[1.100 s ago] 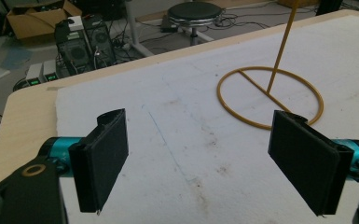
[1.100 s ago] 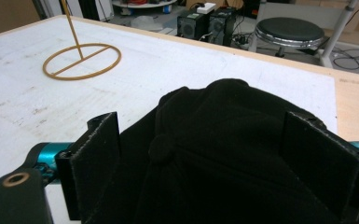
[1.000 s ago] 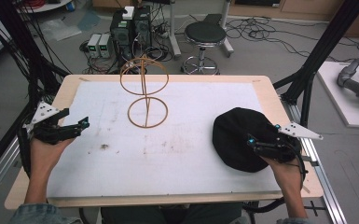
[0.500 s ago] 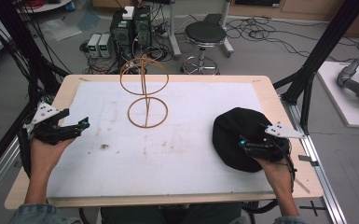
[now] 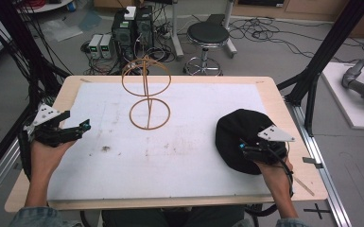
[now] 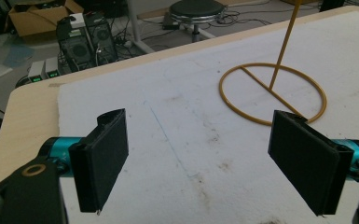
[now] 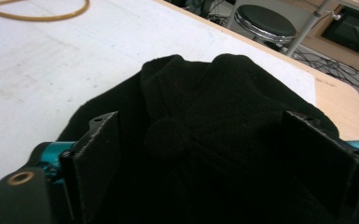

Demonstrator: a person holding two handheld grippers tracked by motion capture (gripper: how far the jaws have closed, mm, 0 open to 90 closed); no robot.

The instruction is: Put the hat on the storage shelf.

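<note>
— Where's the black hat [image 5: 238, 137] right now?

— Directly under and ahead of my right hand-held gripper [image 5: 247, 148], on the right part of the table [image 5: 179, 80], not far from its right edge. In the right gripper view the knit cloth [image 7: 224, 135] bulges up between the two jaws.

— Are you holding it?

— Not yet, I'd say. The jaws stand wide, have just begun closing, and the cloth lies between them without the pads clearly pressing on it. I'd judge the grasp is only starting.

— Which way does it lie?

— It's a rounded heap, no real long axis; most of it stretches away from my right hand-held gripper toward the table's far side.

— And your other hand?

— My left hand-held gripper [image 5: 75, 130] sits well apart near the left edge, jaws wide, nothing between them. The right is plainly nearer.

— Room to move?

— Plenty of bare white mat [image 5: 184, 156] to my gripper's left. The yellow wire stand [image 5: 147, 94] waits beyond it, toward the far side, with nothing in between.
</note>
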